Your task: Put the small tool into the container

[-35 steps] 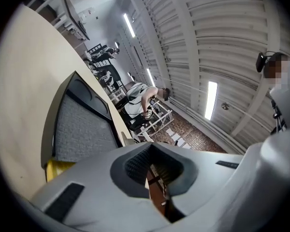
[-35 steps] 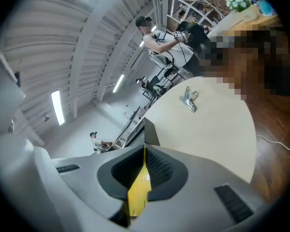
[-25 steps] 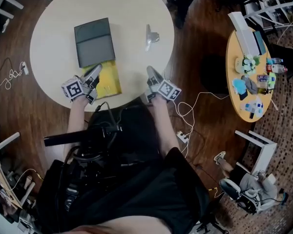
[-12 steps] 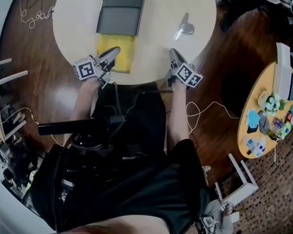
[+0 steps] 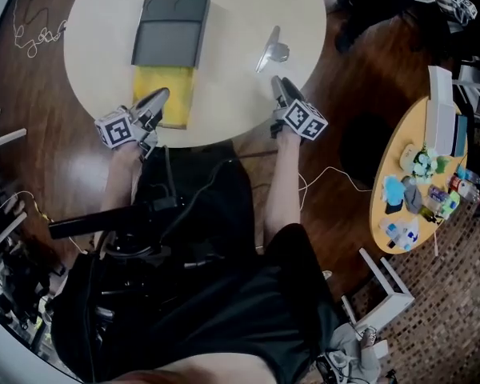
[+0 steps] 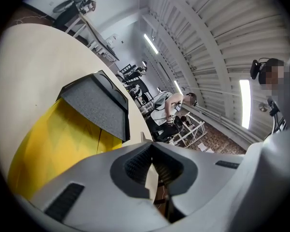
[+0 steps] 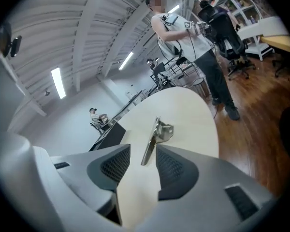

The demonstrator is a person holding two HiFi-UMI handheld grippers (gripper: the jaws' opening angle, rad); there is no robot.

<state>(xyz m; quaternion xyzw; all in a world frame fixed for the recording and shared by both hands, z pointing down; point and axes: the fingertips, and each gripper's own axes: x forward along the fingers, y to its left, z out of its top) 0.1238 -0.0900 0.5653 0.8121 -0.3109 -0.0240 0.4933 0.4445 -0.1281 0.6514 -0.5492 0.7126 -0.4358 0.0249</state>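
Observation:
A small silver tool lies on the round cream table, right of a dark grey container with a yellow part sticking out toward me. My right gripper sits just short of the tool's near end. In the right gripper view its jaws have just been opening and stand open; nothing is between the pads, and the tool shows ahead through the gap. My left gripper rests over the yellow part's near edge, shut and holding nothing. The left gripper view shows the yellow part and grey container.
A smaller yellow-topped table at the right carries several small items and a white box. Cables lie on the wooden floor. The cream table's near edge is under both grippers. People stand in the background of the right gripper view.
My right gripper has moved forward from the table's near edge toward the silver tool. The left gripper stays by the yellow part. The head view has shifted.

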